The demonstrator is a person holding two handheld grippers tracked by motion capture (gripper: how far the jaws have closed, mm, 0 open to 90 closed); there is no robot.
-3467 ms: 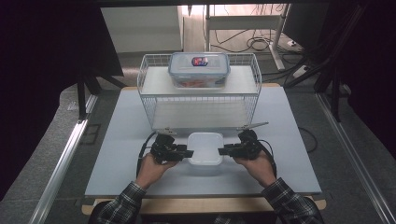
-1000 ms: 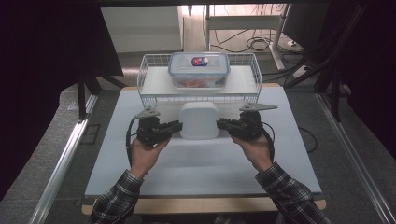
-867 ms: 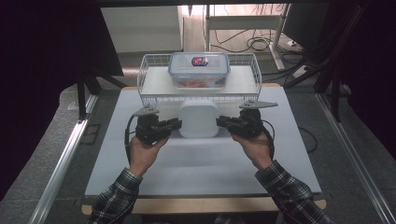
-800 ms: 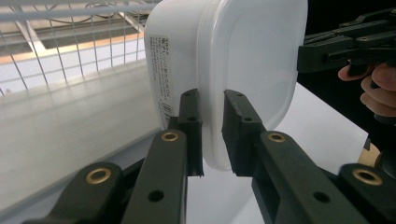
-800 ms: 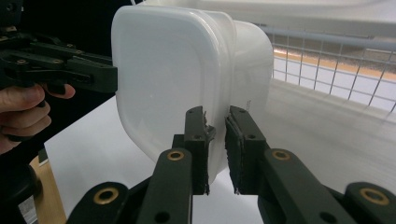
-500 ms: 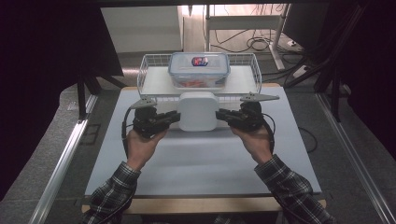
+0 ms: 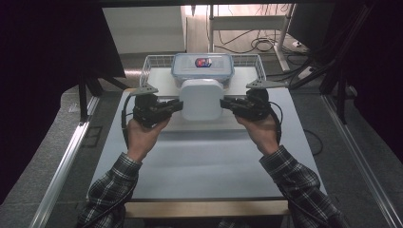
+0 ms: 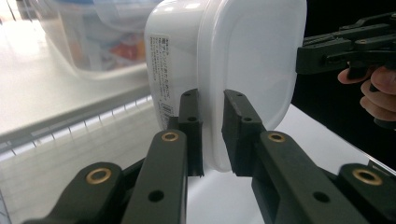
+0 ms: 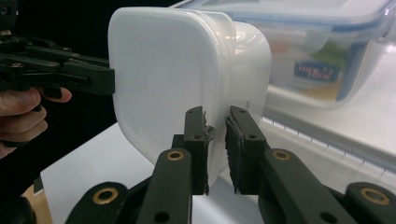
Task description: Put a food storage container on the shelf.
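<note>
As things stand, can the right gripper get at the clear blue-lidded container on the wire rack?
Probably not. The right gripper is shut on the white container's rim, sharing its weight with the left gripper, and that container hangs in front of the clear container.

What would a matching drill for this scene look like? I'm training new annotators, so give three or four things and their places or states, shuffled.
Things:
1. white box
2. clear box
3. left gripper
4. wire rack

Places or states:
a. at the table's far end, bearing a box
b. shut on the white box's left rim
c. held in the air between both grippers
d. resting on the rack, blue-edged lid on

Pairs: 1-c, 2-d, 3-b, 4-a
</note>
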